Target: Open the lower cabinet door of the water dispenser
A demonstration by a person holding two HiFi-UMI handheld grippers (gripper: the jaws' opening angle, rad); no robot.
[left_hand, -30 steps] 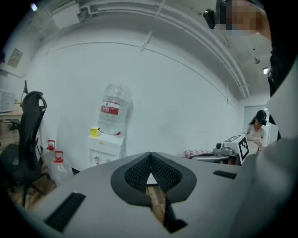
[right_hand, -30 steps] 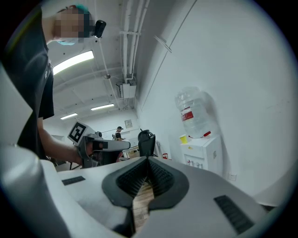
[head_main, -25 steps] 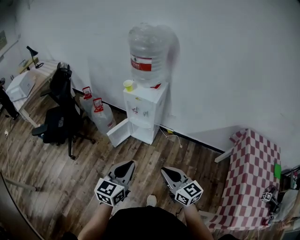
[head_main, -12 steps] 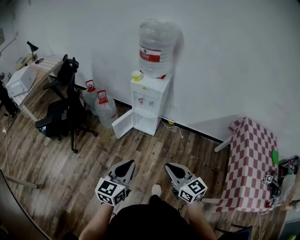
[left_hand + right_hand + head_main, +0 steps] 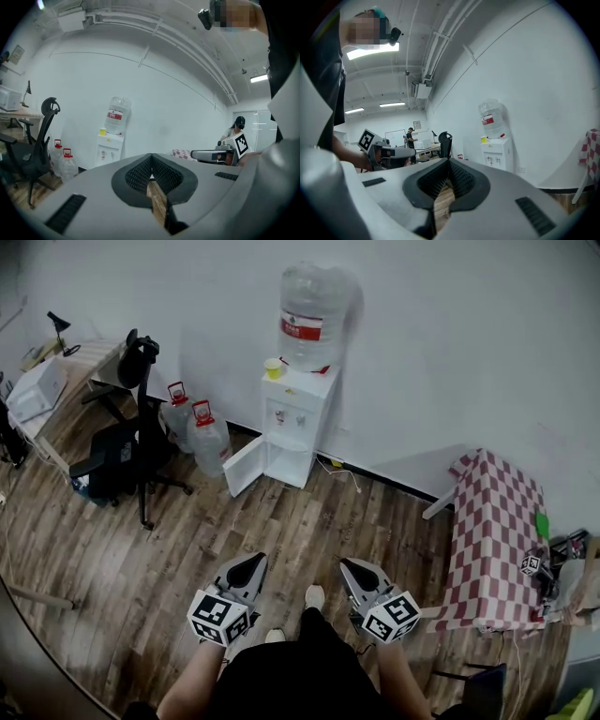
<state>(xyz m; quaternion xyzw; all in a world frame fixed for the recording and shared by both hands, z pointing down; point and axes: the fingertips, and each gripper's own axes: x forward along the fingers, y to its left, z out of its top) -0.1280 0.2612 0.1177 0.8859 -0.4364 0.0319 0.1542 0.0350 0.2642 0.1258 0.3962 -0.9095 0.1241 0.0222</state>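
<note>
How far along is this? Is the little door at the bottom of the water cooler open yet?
Done: the lower cabinet door stands swung open on the water dispenser. In hand: nothing; the left gripper and right gripper are shut, empty, well short of it. Left: nothing obvious.

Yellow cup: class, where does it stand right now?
In the head view, the yellow cup stands on top of the water dispenser, just left of the large water bottle.
</note>
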